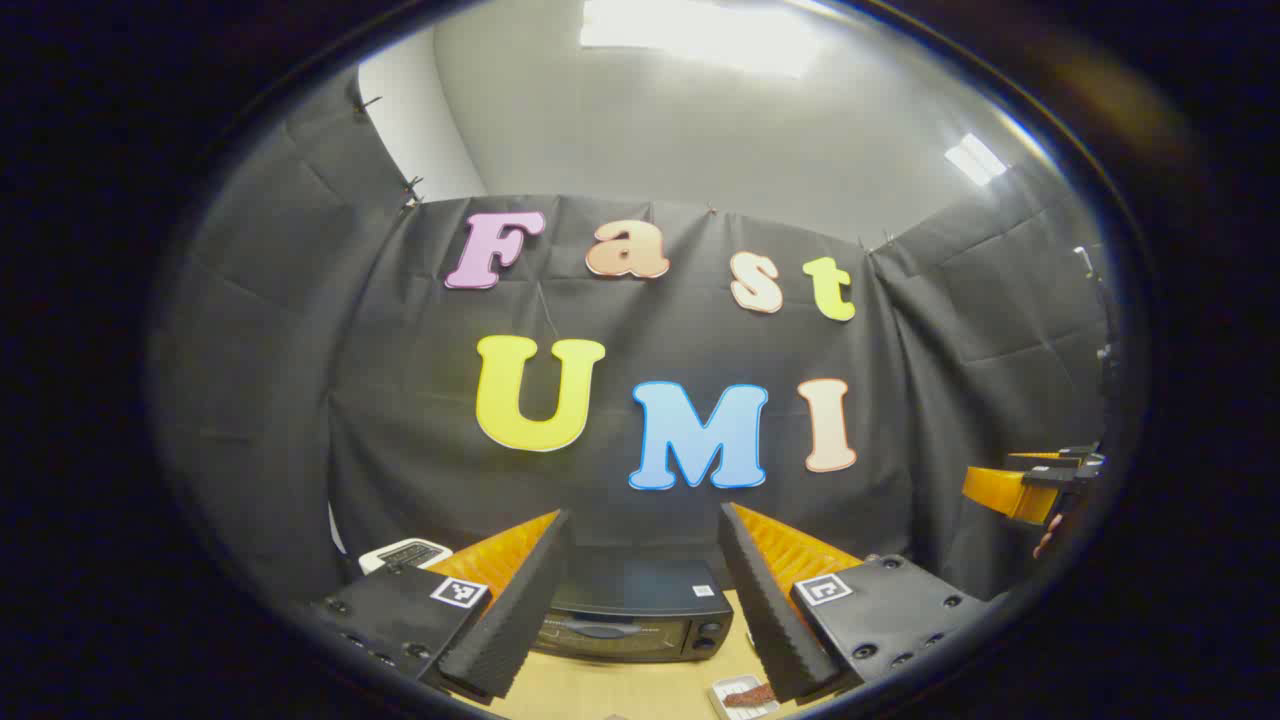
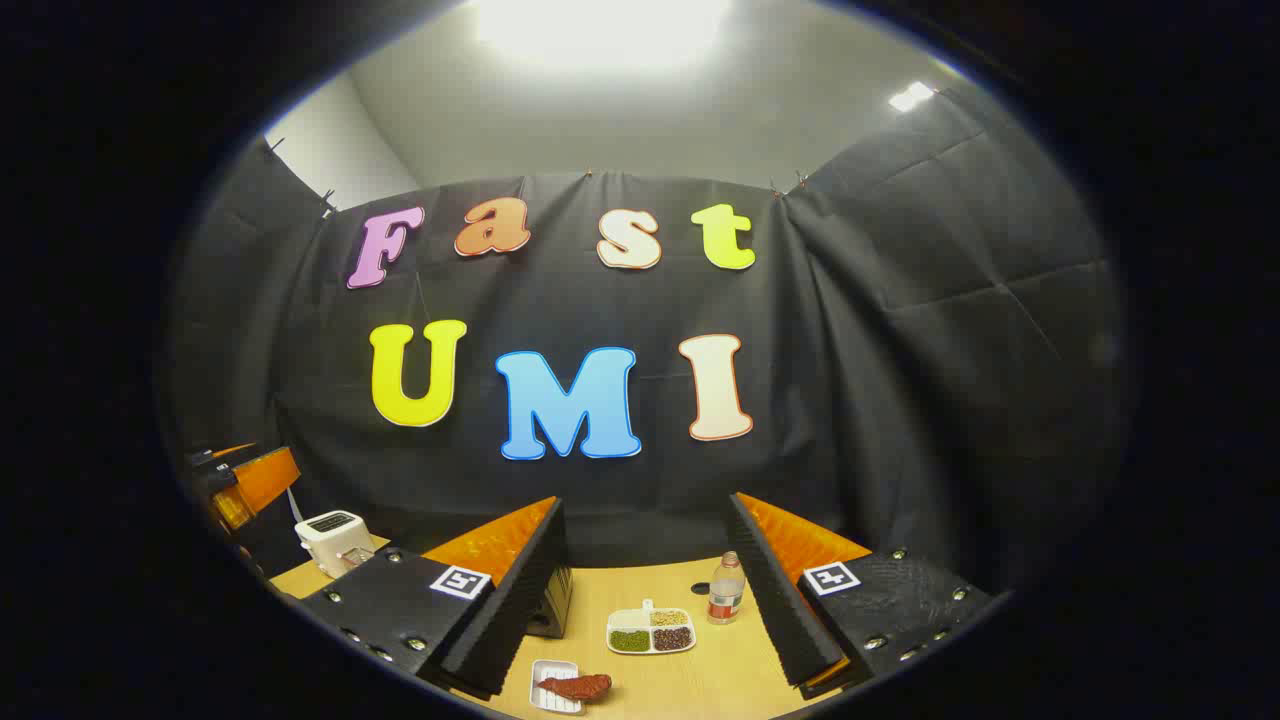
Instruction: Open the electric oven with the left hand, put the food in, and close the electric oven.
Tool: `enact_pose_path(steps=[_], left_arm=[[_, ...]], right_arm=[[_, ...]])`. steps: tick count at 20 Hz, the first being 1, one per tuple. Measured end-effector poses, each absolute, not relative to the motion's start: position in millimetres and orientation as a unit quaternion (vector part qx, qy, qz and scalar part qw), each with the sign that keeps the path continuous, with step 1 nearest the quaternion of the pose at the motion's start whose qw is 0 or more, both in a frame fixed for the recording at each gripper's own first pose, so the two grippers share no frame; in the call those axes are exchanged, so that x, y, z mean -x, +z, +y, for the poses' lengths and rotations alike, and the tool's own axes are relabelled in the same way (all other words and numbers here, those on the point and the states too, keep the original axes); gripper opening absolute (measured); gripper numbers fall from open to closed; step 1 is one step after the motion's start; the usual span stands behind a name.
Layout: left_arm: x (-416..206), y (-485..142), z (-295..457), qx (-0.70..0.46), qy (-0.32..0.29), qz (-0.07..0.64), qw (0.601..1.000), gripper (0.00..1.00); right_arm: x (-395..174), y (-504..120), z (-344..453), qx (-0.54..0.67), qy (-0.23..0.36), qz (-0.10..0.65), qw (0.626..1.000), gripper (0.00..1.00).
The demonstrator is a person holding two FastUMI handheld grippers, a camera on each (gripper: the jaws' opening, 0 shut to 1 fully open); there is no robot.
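— Oven (image 1: 635, 618) first: where does it sit?
— On the light wooden table (image 1: 620, 690), dead ahead of the left gripper (image 1: 640, 600) and framed between its two fingers. Its door is closed and faces the gripper, and its long axis runs across the view from finger to finger. The knobs are at the end nearer the gripper's right finger.

— And the room?
— A booth: black cloth wall (image 1: 300, 400) on three sides, a pale ceiling with a bright light panel (image 1: 700, 35) overhead.

— How do the grippers stand?
— The left gripper's fingers are spread wide with nothing between them. The right gripper (image 2: 650, 590) is likewise spread apart and empty, held above the table. Each one can be glimpsed at the far edge of the other's view.

— What containers are there?
— Below the right gripper, near its left finger, a small white tray (image 2: 556, 687) holds a reddish-brown piece of food (image 2: 575, 686), lying lengthwise across the view. Just beyond it, between the fingers, a white divided dish (image 2: 650, 632) carries green, tan and dark fillings in separate compartments. Beside that, by the right finger, stands an upright bottle (image 2: 726, 590).

— Anything else?
— A white toaster (image 2: 333, 540), off beyond the right gripper's left finger.
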State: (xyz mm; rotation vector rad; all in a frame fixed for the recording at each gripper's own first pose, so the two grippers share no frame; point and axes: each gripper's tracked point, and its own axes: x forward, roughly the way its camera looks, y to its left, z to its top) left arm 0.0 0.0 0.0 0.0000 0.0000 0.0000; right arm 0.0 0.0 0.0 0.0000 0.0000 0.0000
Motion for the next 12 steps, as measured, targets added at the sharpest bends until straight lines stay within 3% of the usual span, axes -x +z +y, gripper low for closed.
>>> enact_pose_path(steps=[6,12], left_arm=[[3.1,-3.1,-12.4,0.009,-0.026,0.001,1.0,0.96],[-4.3,-3.6,-16.3,0.013,-0.006,0.007,1.0,0.96]], right_arm=[[9.8,1.8,-2.7,0.015,-0.019,-0.005,1.0,0.98],[2.7,-4.8,3.2,0.001,0.009,-0.001,1.0,0.98]])
